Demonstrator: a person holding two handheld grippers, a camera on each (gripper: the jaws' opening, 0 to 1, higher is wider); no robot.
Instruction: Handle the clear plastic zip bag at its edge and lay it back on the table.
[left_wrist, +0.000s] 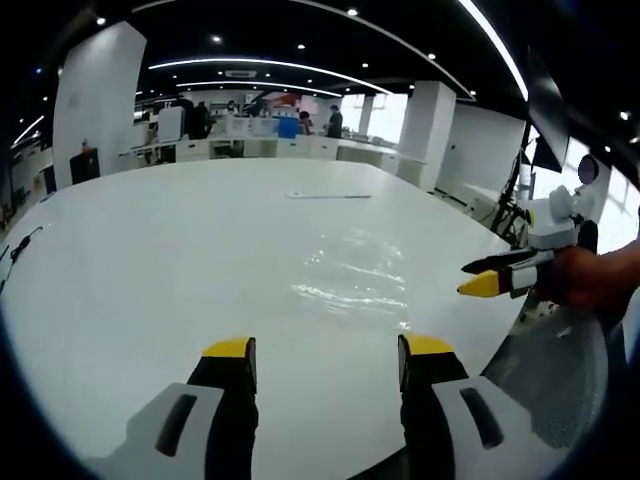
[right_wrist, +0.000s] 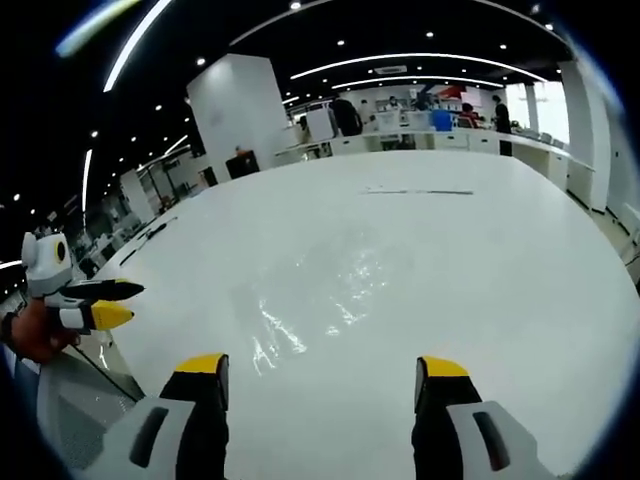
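Left gripper view: left tool (left_wrist: 327, 362) with yellow-tipped black jaws, jaws wide apart, nothing between them, hovering above the near edge of the big white glossy counter (left_wrist: 150, 270). Clear plastic zip bag (left_wrist: 345, 280) lies flat on the counter just ahead of the tool, slightly to its right side; visible mostly as wrinkled glare, outline hard to trace. Right tool (left_wrist: 485, 275) comes in from the right, held by a person's hand (left_wrist: 590, 275); its yellow tips look close together, but whether fully closed I cannot tell from here.

Right gripper view: right tool (right_wrist: 322, 382) shows its own jaws spread apart, empty. The bag (right_wrist: 310, 300) sits ahead of it and a little to its left, flat on the counter (right_wrist: 520, 260), not touching either jaw. Left tool (right_wrist: 105, 303) enters from the left, off the counter edge.

Thin flat strip (left_wrist: 328, 195) lies well beyond the bag, far from both tools.

Progress, judged: bag is down on the counter and neither tool grips it, so either the handling has not begun or the lay-back is already done; the pictures alone don't settle which. If not begun, left to do: close on a bag edge, lift, set back down.
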